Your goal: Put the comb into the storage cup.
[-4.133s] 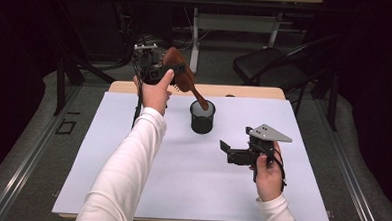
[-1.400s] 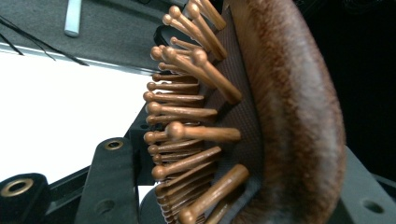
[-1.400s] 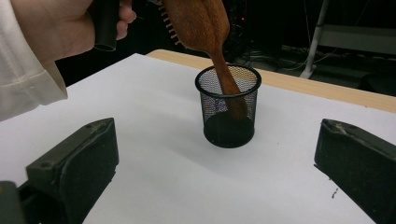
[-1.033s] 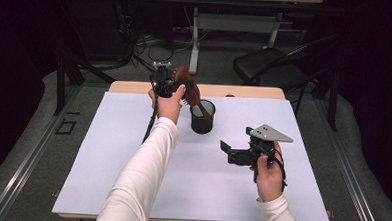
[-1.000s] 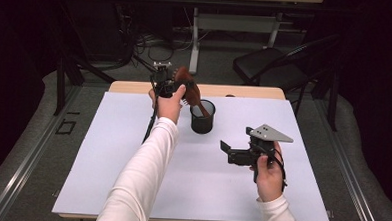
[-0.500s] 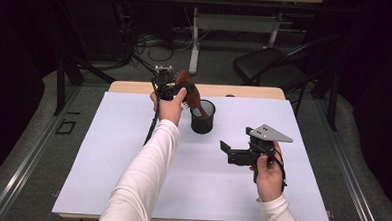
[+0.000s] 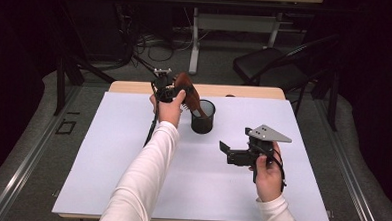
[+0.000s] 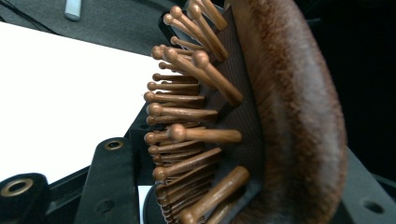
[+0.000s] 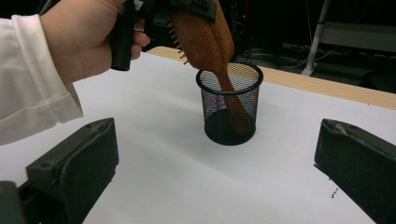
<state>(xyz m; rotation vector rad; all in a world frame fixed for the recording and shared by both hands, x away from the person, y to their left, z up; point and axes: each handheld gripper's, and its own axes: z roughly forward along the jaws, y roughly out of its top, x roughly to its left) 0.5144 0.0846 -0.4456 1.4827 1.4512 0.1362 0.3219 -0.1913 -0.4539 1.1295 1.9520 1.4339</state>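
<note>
The wooden hairbrush (image 7: 189, 92) hangs tilted over the black mesh cup (image 7: 203, 117) at the far middle of the white surface (image 7: 107, 151), its handle already down inside the cup and, from the right gripper view, reaching close to the bottom, while the broad head sticks out above the rim, leaning left and away. The left hand-held gripper (image 7: 172, 87) is clamped on that head, one jaw against the pegged face and the other against the smooth rounded back. The brush looks stiff and fairly light, solid wood with a polished back that I would expect to be a bit slippery. The pegs (image 8: 187, 112) sit in a soft pad and would give under pressure, so gripping across the edges of the head or on the neck seems the surer hold. It is also top-heavy once released. The cup is thin wire mesh, likely light and easy to tip or slide if the brush leans hard on its rim. Apart from the handle, it appears to hold nothing. The right hand-held gripper (image 7: 232, 153) rests near the right of the surface, well apart from the cup, its jaws spread wide and pointing toward it with nothing between them. I can see no other containers on the surface.
</note>
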